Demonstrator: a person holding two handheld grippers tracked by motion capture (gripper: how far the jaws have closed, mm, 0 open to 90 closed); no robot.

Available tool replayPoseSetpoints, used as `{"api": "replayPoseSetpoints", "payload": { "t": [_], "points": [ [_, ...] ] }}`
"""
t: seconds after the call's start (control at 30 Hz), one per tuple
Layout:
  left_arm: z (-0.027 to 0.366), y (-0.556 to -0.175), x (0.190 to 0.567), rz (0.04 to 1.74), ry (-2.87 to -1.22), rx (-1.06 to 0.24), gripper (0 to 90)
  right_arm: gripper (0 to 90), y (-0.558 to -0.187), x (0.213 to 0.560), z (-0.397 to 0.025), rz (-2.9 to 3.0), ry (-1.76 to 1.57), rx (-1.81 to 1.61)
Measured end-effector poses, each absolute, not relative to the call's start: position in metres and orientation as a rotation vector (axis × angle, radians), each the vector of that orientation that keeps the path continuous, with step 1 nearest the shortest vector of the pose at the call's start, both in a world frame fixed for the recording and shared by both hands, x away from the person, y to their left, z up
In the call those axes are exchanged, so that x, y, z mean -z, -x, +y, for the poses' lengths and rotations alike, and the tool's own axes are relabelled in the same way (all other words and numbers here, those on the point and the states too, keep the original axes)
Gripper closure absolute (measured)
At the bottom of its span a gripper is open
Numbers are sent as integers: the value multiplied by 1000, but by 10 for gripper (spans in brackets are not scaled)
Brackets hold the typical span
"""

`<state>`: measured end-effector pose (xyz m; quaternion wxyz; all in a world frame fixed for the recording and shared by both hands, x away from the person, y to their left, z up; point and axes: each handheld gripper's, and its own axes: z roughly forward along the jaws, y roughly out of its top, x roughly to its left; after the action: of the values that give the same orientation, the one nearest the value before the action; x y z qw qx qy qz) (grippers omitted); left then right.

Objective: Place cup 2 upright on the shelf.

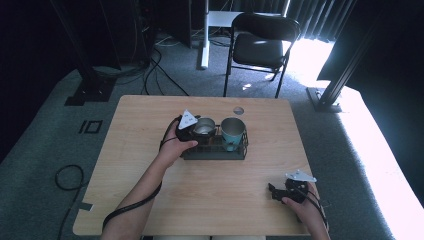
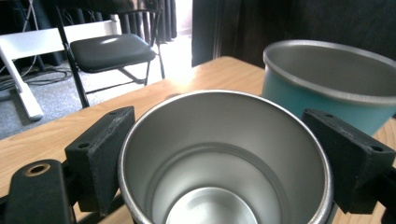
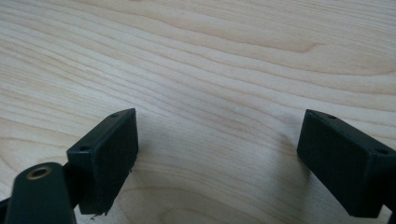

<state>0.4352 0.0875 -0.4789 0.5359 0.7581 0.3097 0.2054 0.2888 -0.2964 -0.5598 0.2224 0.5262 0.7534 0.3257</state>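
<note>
- Stainless-steel cup [image 2: 224,158] sits in the left compartment of the black wire rack [image 1: 215,151], with the teal cup [image 1: 233,131] just beside it in the right compartment of the same rack.
- Left gripper [image 1: 196,134]: jaws straddle the steel cup, one pad on either side of the rim. In the left gripper view the pads stand right at the wall; I cannot tell whether they press or only flank it.
- Right gripper [image 1: 276,192]: jaws spread wide apart, holding nothing, over bare wooden table [image 3: 224,60], well apart from the rack, toward the person's side and to the right.
- Handling, judged: the steel cup looks thin-walled, rigid and empty, so likely light. The polished wall is probably slippery against the hard pads, so a squeeze across the full diameter just below the rolled rim seems the safest hold. Not fragile, but it could clang or tip the rack if dragged sideways; a straight lift looks best.
- The teal cup's nearness to the far pad leaves little clearance; a nudge is the main risk.
- Counts: steel cups 1; teal cups 1; racks 1; grippers 2; black folding chair [image 1: 260,45] beyond the rack, 1.
</note>
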Motion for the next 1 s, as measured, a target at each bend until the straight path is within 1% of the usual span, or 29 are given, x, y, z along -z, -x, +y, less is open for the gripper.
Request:
{"api": "replayPoseSetpoints", "payload": {
  "t": [0.33,0.37,0.43,0.5,0.57,0.8,1.0],
  "points": [
    [86,-432,488,718,-1827,-489,132,121,-289,560,-296,2081,-1453,-899],
    [87,-432,488,724,-1819,-484,107,121,-289,560,-296,2081,-1452,-899],
    [88,-432,487,728,-1802,-441,88,121,-289,560,-296,2081,-1452,-899],
    [90,-431,485,715,-1797,-442,49,120,-289,560,-296,2082,-1451,-898],
    [92,-429,484,706,-1791,-437,27,120,-289,560,-296,2081,-1452,-899],
    [98,-424,478,681,-1778,-429,27,120,-289,560,-296,2082,-1451,-898],
    [107,-414,470,649,-1777,-451,27,120,-289,560,-296,2082,-1452,-898]
  ]
}}
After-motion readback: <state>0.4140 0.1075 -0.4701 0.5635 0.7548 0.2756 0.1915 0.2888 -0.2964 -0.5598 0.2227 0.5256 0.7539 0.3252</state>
